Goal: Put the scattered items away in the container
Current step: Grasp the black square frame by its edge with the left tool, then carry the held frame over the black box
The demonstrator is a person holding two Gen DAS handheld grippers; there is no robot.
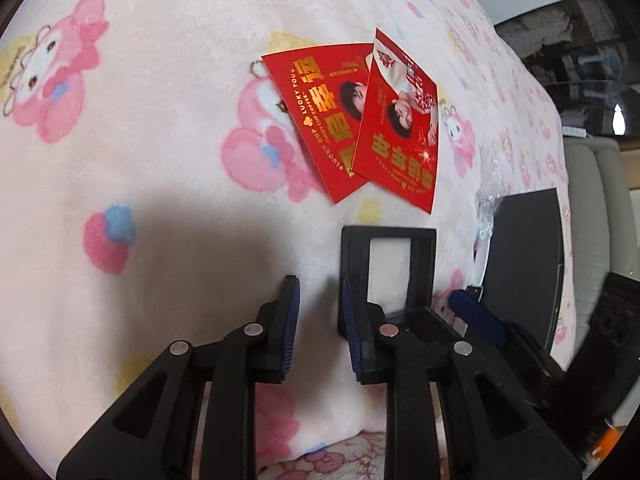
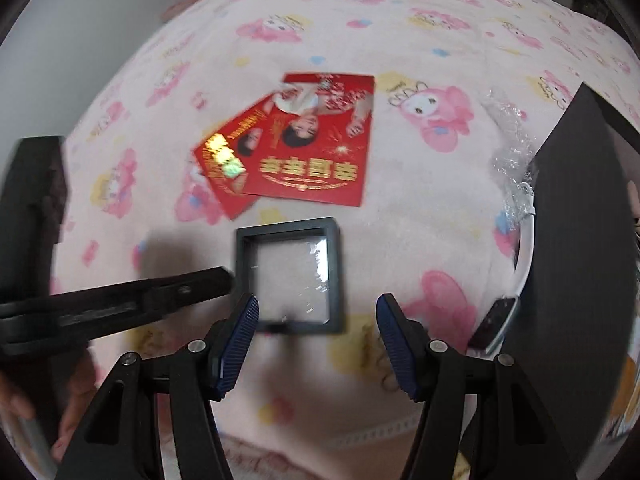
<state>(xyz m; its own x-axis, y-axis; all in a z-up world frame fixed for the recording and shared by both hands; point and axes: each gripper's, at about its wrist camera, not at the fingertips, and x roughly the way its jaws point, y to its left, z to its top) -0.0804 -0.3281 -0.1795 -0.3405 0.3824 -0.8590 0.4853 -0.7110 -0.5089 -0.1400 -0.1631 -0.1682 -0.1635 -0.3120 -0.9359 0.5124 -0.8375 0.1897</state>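
The frame [image 2: 289,276], a small black square with a clear pane, lies flat on the pink blanket [image 2: 400,8], just below two overlapping red cards [image 2: 316,148]. The right claw [image 2: 316,338] hangs over its near edge, released and wide, so this looks like the reach for a pickup. Next it must drop and straddle the frame's sides. The left claw [image 1: 320,324] is part open, nothing between. One black box [image 2: 576,216] waits at the right, a watch [image 2: 496,320] beside it.
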